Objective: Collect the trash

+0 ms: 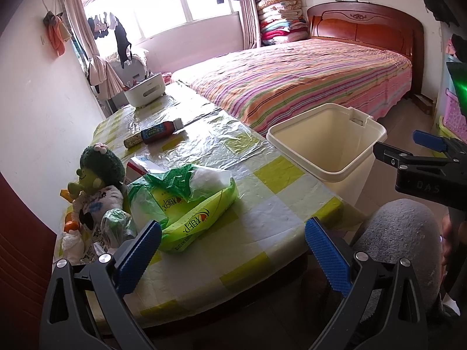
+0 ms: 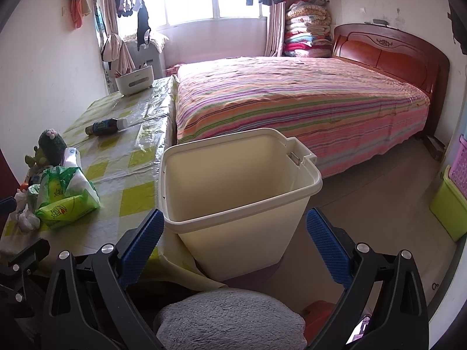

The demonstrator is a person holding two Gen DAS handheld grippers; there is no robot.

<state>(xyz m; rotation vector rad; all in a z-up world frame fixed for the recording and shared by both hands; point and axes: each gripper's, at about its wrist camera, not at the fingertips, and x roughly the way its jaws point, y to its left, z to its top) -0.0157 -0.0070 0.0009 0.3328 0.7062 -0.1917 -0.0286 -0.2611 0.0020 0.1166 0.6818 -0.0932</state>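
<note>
Lying at the table's (image 1: 262,204) left edge was a doll (image 1: 96,186), with a green bag (image 1: 186,204) just to its right and a brown bottle (image 1: 159,132) farther back. Over the near edge the left gripper (image 1: 233,250) hung wide, holding nothing. Right of the table stood a cream bin (image 2: 233,192), touching it. Before it the right gripper (image 2: 235,245) gaped wide, also bare.

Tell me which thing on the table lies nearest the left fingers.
The green plastic bag, crumpled just ahead of the open left fingers. The brown bottle lies far back, mid-table.
</note>
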